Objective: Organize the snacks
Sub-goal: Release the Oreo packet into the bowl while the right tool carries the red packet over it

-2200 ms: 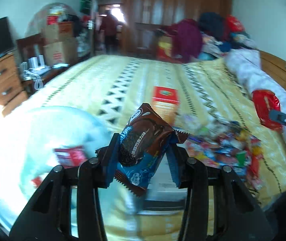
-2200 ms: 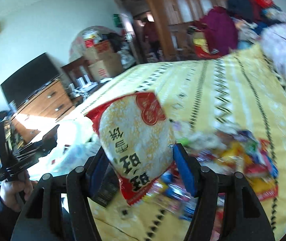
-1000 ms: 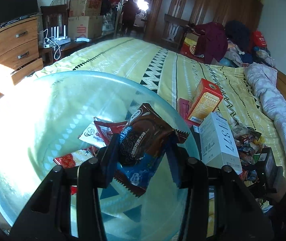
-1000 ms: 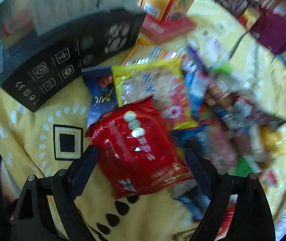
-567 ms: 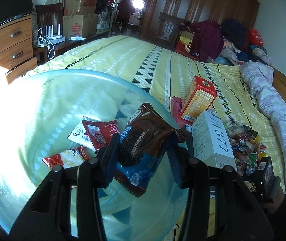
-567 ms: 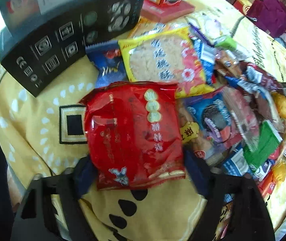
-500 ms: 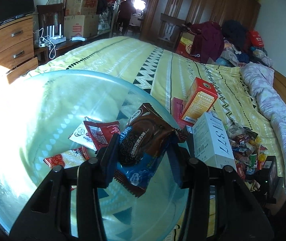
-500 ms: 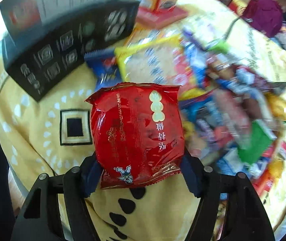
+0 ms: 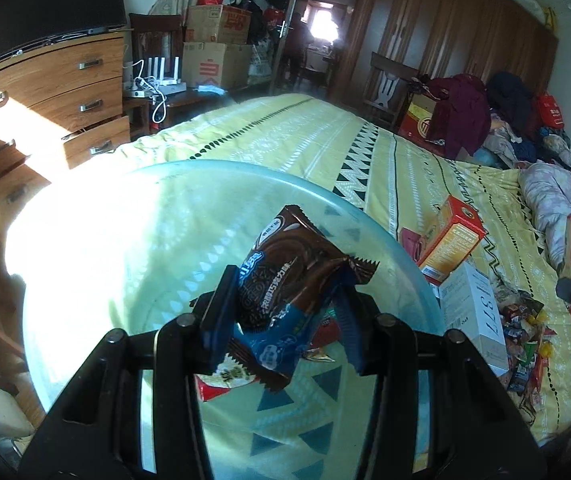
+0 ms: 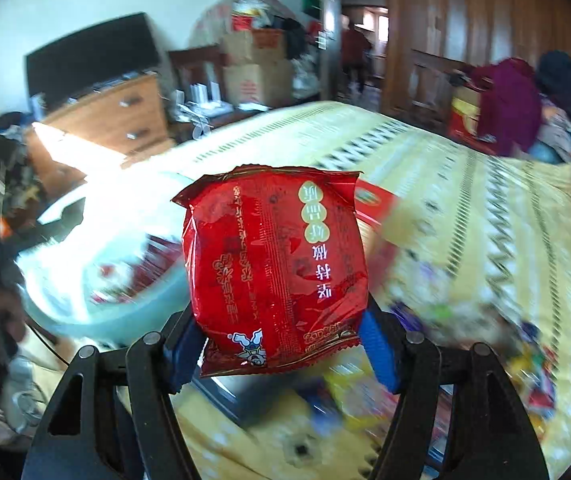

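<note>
We now hold the puffy red foil snack packet [image 10: 275, 268] lifted off the bed's pile, toward the pale-blue translucent plastic basin [image 10: 125, 312].

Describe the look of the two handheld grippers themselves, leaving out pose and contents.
Both look alike. The left gripper has a black frame of angular struts with triangular cut-outs, round silver pivot bolts along the top, and blue finger pads. The right gripper shows the same black struts, bolts and blue pads. No cables, markings or sleeves are visible in either wrist view.

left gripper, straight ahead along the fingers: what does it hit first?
Probably the pale blue basin: the left gripper, shut on the chocolate biscuit packet, points into it. Depth is unclear.
</note>
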`<state>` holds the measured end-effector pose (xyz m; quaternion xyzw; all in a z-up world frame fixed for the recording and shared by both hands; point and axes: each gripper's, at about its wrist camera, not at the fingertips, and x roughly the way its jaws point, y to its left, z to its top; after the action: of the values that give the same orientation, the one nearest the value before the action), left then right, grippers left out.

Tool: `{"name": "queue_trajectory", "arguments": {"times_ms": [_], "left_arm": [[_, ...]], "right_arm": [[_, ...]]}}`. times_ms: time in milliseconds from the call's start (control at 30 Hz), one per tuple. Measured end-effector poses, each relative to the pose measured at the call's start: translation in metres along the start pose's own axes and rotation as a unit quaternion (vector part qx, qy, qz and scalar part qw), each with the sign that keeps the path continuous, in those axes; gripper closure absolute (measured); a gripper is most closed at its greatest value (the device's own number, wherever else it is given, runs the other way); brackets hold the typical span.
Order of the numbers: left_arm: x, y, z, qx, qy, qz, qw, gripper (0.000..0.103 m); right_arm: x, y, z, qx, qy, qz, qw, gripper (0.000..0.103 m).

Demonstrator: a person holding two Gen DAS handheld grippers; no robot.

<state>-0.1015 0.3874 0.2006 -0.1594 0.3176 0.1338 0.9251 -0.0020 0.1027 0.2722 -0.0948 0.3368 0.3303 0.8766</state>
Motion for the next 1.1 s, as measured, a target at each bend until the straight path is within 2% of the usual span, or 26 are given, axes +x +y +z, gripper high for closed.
{"name": "queue_trajectory", "arguments": {"times_ms": [167, 333, 500, 533, 633, 667, 767, 967, 1100], "left_arm": [[0.000, -0.003, -0.004, 0.018, 0.001, 0.041, 0.9990, 0.056], [0.010, -0.004, -0.009, 0.028, 0.010, 0.070, 0.9971, 0.055], [0.012, -0.004, -0.008, 0.029, 0.008, 0.081, 0.9963, 0.050], [0.010, -0.004, -0.008, 0.030, 0.005, 0.082, 0.9962, 0.045], [0.006, -0.005, -0.007, 0.032, -0.004, 0.089, 0.9955, 0.022], [0.004, -0.005, -0.007, 0.033, -0.008, 0.093, 0.9951, 0.018], [0.004, -0.004, -0.008, 0.032, -0.008, 0.096, 0.9949, 0.015], [0.003, -0.006, -0.008, 0.036, -0.013, 0.111, 0.9930, 0.010], [0.000, -0.011, -0.008, 0.037, -0.016, 0.120, 0.9920, 0.008]], "right_arm": [[0.049, 0.075, 0.042, -0.038, 0.010, 0.090, 0.995, 0.031], [0.089, 0.120, 0.043, -0.032, 0.049, 0.134, 0.989, 0.031], [0.107, 0.129, 0.034, -0.029, 0.071, 0.145, 0.986, 0.029], [0.108, 0.131, 0.034, -0.030, 0.071, 0.145, 0.986, 0.028], [0.113, 0.127, 0.033, -0.032, 0.076, 0.145, 0.986, 0.025], [0.111, 0.125, 0.031, -0.033, 0.075, 0.144, 0.986, 0.024], [0.111, 0.127, 0.031, -0.035, 0.071, 0.138, 0.987, 0.017], [0.094, 0.126, 0.029, -0.030, 0.058, 0.136, 0.989, 0.017], [0.061, 0.122, 0.026, -0.039, 0.025, 0.126, 0.991, 0.017]]}}
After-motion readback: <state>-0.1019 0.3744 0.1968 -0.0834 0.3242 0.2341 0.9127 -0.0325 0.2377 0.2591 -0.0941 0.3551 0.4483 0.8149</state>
